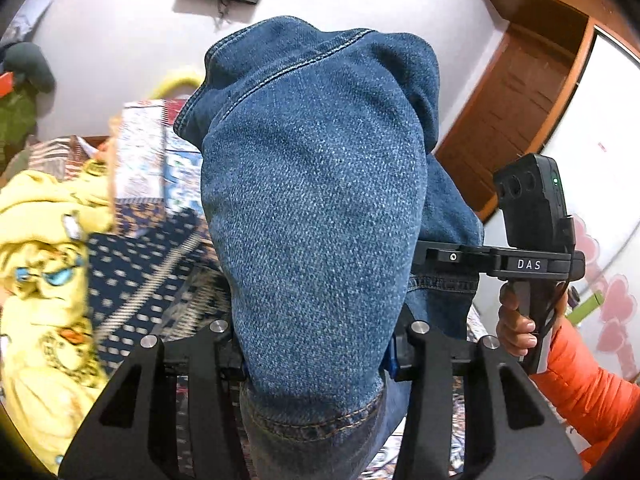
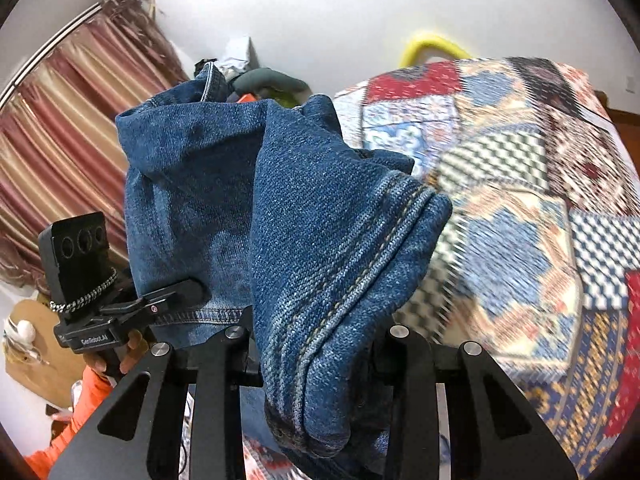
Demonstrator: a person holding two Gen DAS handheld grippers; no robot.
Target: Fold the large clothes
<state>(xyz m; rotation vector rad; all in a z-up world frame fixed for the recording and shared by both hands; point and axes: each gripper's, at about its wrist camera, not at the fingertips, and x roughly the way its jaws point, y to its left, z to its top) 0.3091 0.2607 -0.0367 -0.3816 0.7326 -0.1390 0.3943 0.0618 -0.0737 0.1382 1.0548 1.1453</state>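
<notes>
Jeans [image 1: 316, 208]: mid-blue denim, pale stitching on the seams, tan stitching at the hem. Bedspread [image 2: 520, 184]: patchwork of red, blue, cream and black-white checks; navy dotted area in the left view. Yellow printed garment [image 1: 44, 264], orange sleeve [image 1: 584, 384], striped pink-cream curtain [image 2: 68, 120], both tools black.

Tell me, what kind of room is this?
Probably a bedroom at home: a patchwork quilt covers what looks like a bed, striped curtains hang by the wall, and a wooden door stands nearby.

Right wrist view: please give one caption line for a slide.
Right tongs grip blue jeans above a patchwork quilt.
</notes>
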